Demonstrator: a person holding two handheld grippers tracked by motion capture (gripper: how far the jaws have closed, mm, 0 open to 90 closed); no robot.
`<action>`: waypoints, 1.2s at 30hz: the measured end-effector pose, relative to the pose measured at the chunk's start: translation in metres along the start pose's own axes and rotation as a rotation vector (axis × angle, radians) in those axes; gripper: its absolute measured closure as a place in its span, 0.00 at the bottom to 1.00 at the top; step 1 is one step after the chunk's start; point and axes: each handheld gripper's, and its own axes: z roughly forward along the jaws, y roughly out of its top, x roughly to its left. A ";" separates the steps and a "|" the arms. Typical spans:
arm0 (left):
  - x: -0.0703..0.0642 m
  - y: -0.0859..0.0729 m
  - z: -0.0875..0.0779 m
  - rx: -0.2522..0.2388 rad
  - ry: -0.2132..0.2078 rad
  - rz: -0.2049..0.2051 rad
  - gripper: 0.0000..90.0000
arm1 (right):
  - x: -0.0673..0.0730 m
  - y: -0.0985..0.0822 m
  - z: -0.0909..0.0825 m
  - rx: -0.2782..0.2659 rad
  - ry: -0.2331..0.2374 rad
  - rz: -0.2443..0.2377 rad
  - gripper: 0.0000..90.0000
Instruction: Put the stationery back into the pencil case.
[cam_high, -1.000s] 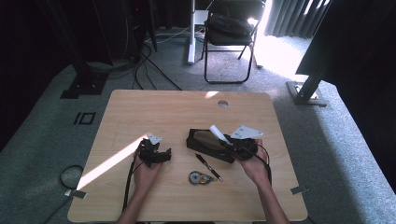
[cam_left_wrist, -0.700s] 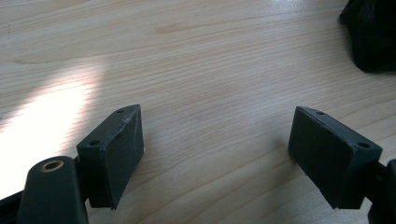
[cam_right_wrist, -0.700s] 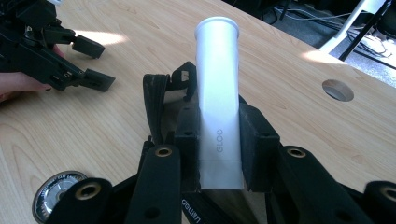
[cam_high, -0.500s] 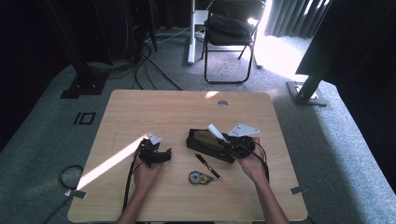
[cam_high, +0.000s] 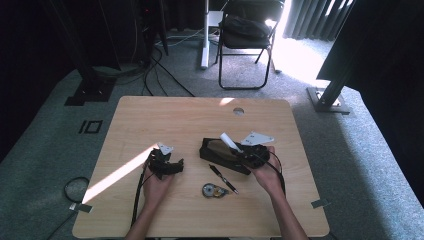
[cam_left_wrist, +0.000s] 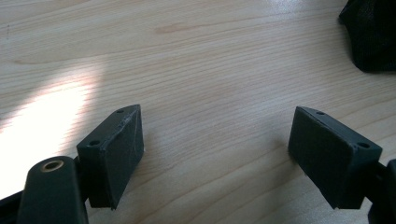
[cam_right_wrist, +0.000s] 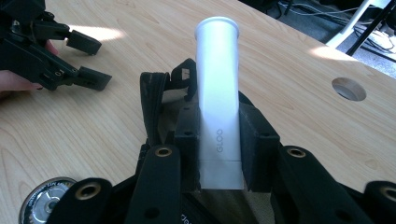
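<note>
Wooden table (cam_high: 175, 120): pen (cam_high: 223, 179), tape roll (cam_high: 210, 190) beside pouch (cam_high: 220, 151).

free: far half of surface (cam_high: 165, 115) and left edge bare | blocked: black pouch (cam_high: 220, 152) at centre, pen (cam_high: 223, 178) and tape roll (cam_high: 212, 190) toward near edge | hole (cam_high: 238, 111) near far edge

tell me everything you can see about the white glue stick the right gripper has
The glue stick is a white, smooth, plastic-looking cylinder with a slightly flared rim at its far end and grey "GLOO" lettering near the held end. It is clamped between the two black fingers of the right gripper, which press on both sides of its lower part. It points away from the gripper, slanting up over the open black pouch on the wooden table. Only the fingers appear to touch it.
</note>
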 end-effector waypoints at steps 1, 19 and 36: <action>0.000 0.000 0.000 0.000 -0.001 0.000 0.21 | 0.000 0.000 0.001 0.002 0.000 -0.001 0.79; 0.000 0.000 0.000 0.000 0.000 0.000 0.21 | -0.004 -0.005 0.014 0.031 0.008 0.019 0.79; 0.000 0.000 0.000 0.001 -0.002 0.004 0.21 | -0.005 -0.008 0.022 0.057 0.015 0.017 0.79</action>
